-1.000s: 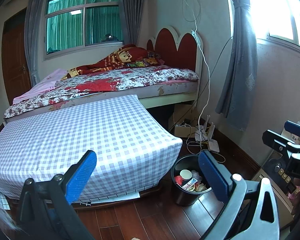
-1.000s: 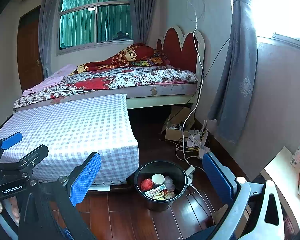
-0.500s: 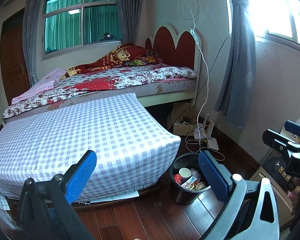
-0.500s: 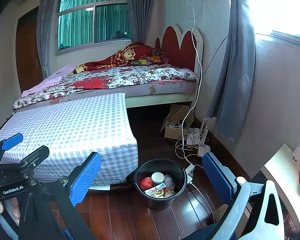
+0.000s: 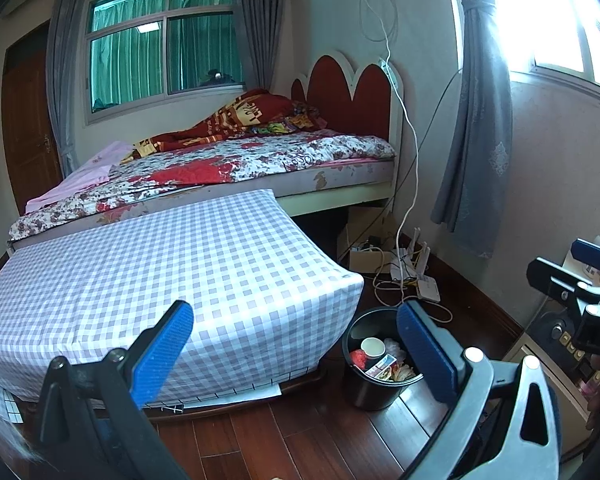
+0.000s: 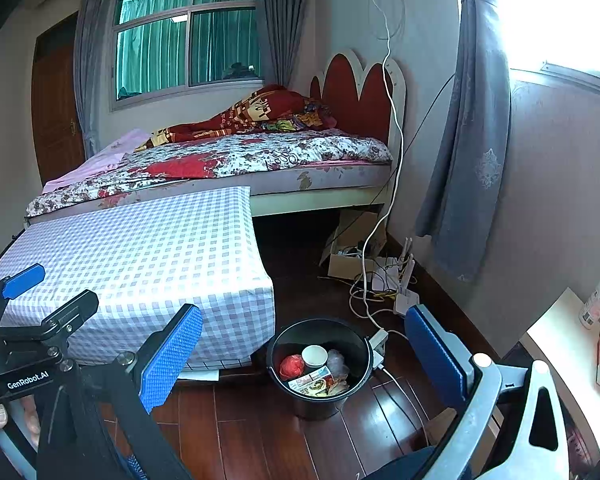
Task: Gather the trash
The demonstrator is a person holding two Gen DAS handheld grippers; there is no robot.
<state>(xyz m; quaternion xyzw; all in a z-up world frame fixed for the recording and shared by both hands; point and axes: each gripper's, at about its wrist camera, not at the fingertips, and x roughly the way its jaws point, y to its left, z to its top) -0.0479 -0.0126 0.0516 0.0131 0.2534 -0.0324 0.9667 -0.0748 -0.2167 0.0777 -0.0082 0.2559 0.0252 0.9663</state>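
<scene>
A black trash bucket (image 5: 364,390) (image 6: 320,400) stands on the wooden floor beside the checked-cloth table. Inside lie a paper cup (image 6: 314,356), a red crumpled piece (image 6: 292,366), a clear wrapper and a printed packet (image 6: 312,382). My left gripper (image 5: 296,340) is open and holds nothing, high above the floor and back from the bucket. Open and empty too is my right gripper (image 6: 304,344), with the bucket framed between its blue pads. Each gripper shows at the edge of the other's view.
A low table under a lilac checked cloth (image 5: 148,280) (image 6: 140,256) fills the left. Behind it is a bed (image 5: 236,168). Cables, a router (image 6: 404,292) and a cardboard box (image 6: 352,256) clutter the floor by the wall. A pale desk (image 6: 560,340) with bottles sits right.
Both views have tilted slightly: the room and the bucket have shifted a little in frame. Both grippers stay open and empty.
</scene>
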